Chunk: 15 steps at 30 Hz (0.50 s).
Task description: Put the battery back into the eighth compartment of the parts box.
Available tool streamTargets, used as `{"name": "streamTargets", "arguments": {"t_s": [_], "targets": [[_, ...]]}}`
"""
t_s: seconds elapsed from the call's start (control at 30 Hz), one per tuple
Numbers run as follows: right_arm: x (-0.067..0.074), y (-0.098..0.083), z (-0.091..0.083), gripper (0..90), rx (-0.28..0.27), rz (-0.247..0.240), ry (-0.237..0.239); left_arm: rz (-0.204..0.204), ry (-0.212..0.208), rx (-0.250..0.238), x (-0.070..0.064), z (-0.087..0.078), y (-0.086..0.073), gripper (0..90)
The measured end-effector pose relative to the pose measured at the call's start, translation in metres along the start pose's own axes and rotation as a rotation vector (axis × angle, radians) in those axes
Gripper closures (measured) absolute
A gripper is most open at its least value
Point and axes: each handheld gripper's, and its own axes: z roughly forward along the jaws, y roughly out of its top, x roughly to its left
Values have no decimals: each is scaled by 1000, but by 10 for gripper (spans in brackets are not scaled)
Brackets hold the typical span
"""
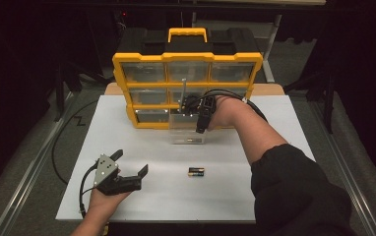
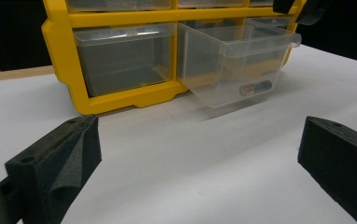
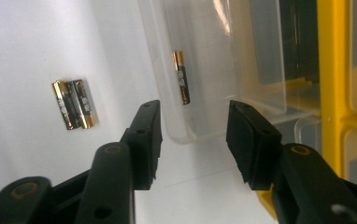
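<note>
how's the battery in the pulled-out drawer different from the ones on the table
The battery in the drawer lies alone inside the clear drawer, below the right gripper. The batteries on the table are a pair, side by side and touching, on the white table. All share gold-and-black casings.

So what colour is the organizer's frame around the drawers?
Yellow frame, clearest in the left gripper view.
</note>
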Motion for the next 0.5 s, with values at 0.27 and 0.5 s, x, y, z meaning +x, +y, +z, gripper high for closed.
{"name": "streamTargets", "arguments": {"t_s": [0.27, 0.5], "targets": [[17, -13, -5, 523, -16, -12, 8, 3, -1, 3, -1, 0, 0, 4], [34, -20, -6, 513, -17, -24, 10, 4, 2, 2, -1, 0, 0, 4]]}}
